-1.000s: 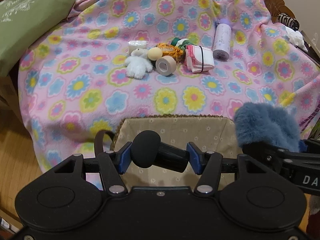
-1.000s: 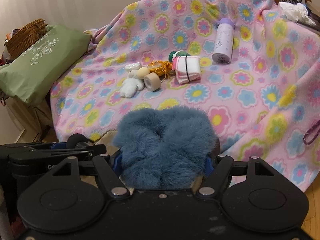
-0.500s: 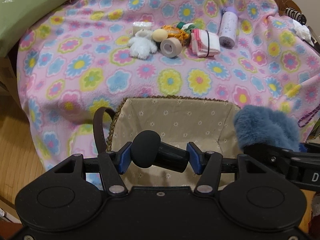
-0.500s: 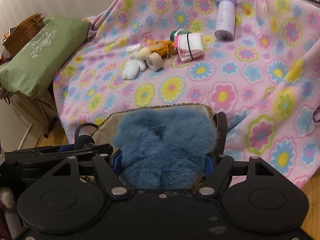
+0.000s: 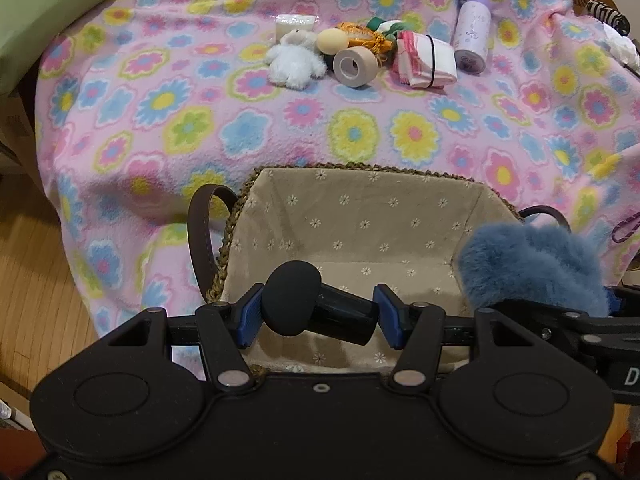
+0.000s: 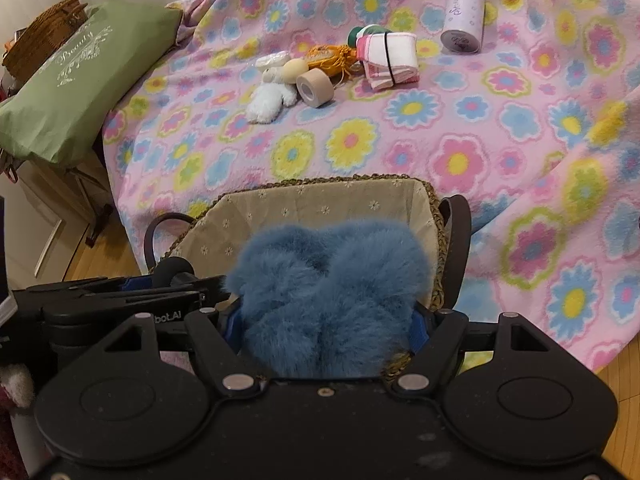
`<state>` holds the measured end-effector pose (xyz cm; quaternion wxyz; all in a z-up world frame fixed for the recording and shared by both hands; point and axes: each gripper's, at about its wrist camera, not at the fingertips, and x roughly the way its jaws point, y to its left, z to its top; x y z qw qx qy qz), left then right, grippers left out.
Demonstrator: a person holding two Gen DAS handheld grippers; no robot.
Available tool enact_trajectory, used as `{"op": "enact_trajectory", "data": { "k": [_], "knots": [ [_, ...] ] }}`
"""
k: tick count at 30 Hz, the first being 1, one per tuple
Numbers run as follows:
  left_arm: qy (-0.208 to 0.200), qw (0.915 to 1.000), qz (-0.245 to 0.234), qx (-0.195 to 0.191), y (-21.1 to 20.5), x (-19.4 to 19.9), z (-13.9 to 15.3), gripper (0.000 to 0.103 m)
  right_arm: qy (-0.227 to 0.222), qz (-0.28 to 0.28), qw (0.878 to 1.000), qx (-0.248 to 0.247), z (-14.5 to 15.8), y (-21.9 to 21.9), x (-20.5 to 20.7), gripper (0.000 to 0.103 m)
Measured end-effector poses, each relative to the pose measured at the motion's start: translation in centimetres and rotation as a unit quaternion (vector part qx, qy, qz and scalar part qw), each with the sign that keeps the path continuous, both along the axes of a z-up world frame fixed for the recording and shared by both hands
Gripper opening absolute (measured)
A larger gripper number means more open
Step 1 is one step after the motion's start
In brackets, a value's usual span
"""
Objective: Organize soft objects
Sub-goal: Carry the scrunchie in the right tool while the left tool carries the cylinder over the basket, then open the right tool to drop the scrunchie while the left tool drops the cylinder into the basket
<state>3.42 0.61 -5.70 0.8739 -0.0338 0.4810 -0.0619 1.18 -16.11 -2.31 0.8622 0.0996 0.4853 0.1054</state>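
Basket (image 5: 360, 216): woven rim, beige flowered lining, a dark strap handle at each end; it sits directly below and ahead of both hand-held grippers, its floor bare and open.

Left hand-held gripper (image 5: 318, 316): clenched on a black foam-tipped cylinder (image 5: 312, 308), held crosswise between the blue pads over the basket's near edge.

Right hand-held gripper (image 6: 324, 328): grasping a blue fluffy piece (image 6: 328, 292), which bulges out between the pads over the basket's right end, close beside the left hand-held gripper.

Floral blanket (image 5: 160, 120): stretches ahead of the basket; a wide clear band lies between the basket's far rim and the cluster further ahead.

Cluster, well ahead: white plush toy (image 5: 294, 60), beige tape roll (image 5: 354, 66), cream egg-shaped sponge (image 5: 332, 40), orange pouch (image 5: 366, 38), banded folded cloths (image 5: 424, 60), lilac bottle (image 5: 472, 36) lying on its side.

Green pillow (image 6: 80, 76): far left, off the blanket's edge.

Change: a second ago only the basket's far lining showed; now its rim, walls and floor are in view, and the cluster sits higher in both views.
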Motion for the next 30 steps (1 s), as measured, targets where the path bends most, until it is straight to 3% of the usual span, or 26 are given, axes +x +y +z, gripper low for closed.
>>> {"op": "enact_trajectory", "data": {
  "k": [30],
  "knots": [
    [0.004,0.9999,-0.005,0.008,0.17,0.39,-0.38,0.059,0.023,0.02,1.0,-0.003,-0.73,0.52,0.92,0.074]
  ]
}}
